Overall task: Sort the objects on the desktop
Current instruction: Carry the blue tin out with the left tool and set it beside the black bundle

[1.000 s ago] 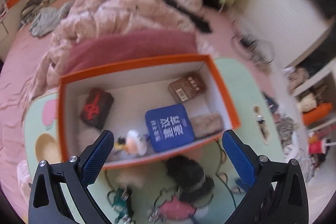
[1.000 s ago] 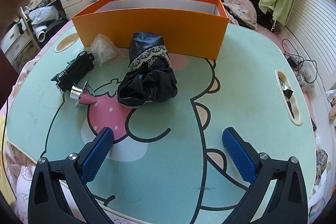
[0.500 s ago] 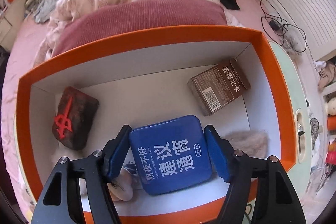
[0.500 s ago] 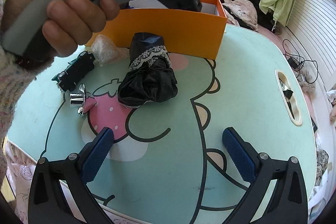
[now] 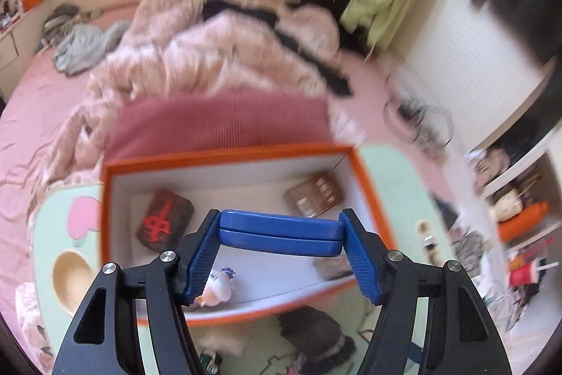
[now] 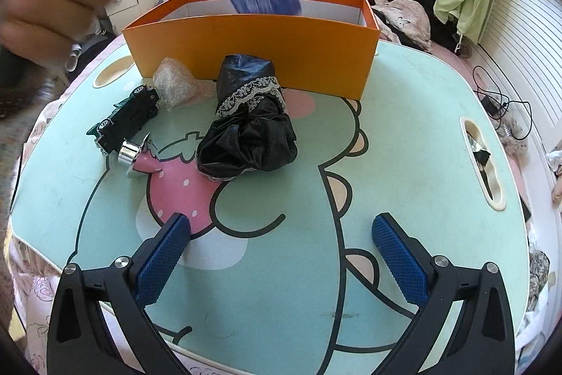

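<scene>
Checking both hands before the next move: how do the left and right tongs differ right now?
The left tongs grip a blue tin by its edges, closing on it; the right tongs stand wide with nothing between them. The left ones hang above the orange box; the right ones sit over the bare table mat. Both have blue pads.

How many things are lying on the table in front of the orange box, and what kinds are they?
Dark green toy car: 1
Bubble wrap bundle: 1
Black cloth bundle with lace trim: 1
Small silver metal piece: 1
Total: 4
</scene>
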{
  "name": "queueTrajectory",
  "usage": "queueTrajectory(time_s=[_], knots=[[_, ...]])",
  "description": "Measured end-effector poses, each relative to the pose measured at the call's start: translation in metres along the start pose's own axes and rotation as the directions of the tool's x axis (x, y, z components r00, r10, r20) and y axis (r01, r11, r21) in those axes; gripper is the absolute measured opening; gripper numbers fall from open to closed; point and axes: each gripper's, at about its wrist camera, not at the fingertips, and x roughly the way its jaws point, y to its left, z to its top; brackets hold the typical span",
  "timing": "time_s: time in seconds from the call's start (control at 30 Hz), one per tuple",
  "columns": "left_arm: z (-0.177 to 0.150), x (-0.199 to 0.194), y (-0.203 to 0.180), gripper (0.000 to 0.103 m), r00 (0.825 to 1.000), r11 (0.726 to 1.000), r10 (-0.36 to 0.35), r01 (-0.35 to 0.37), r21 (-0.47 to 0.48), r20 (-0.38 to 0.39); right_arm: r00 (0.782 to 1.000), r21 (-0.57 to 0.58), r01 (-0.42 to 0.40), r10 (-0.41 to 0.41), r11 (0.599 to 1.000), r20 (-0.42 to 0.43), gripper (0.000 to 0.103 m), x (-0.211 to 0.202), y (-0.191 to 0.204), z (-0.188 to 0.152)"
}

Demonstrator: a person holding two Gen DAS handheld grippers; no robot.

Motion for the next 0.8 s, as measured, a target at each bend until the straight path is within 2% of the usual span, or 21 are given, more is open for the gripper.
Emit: queueTrajectory(time_s=[0.17, 0.3, 0.4, 0.63, 0.8], knots=[[-0.022, -0.065, 0.004, 0.067, 0.989, 0.997, -0.076, 0.076, 0.004, 0.13, 1.0, 0.0, 0.0, 0.0, 1.0, 0.0, 0.103, 0.0, 0.0, 0.0], [-0.055, -0.084, 0.012, 0.067, 0.984, 0.995, -0.102, 0.103, 0.001, 0.144, 1.0, 0.001, -0.001, 0.001, 1.0, 0.0, 0.103, 0.0, 0.0, -0.001], [-0.085, -0.079, 0.021, 0.067, 0.988, 0.994, -0.11, 0.112, -0.012, 0.11, 1.0, 0.0, 0.0, 0.0, 1.0, 0.0, 0.103, 0.0, -0.001, -0.001], [-0.131, -0.026, 0.042, 0.067, 0.993, 0.99, -0.12, 0.119, -0.082, -0.01, 1.0, 0.0, -0.001, 0.001, 1.0, 0.001, 0.103, 0.0, -0.001, -0.001], [-0.137, -0.017, 0.04, 0.067, 0.993, 0.991, -0.114, 0.116, -0.073, 0.032, 1.0, 0.0, -0.001, 0.001, 1.0, 0.001, 0.103, 0.0, 0.0, -0.001]])
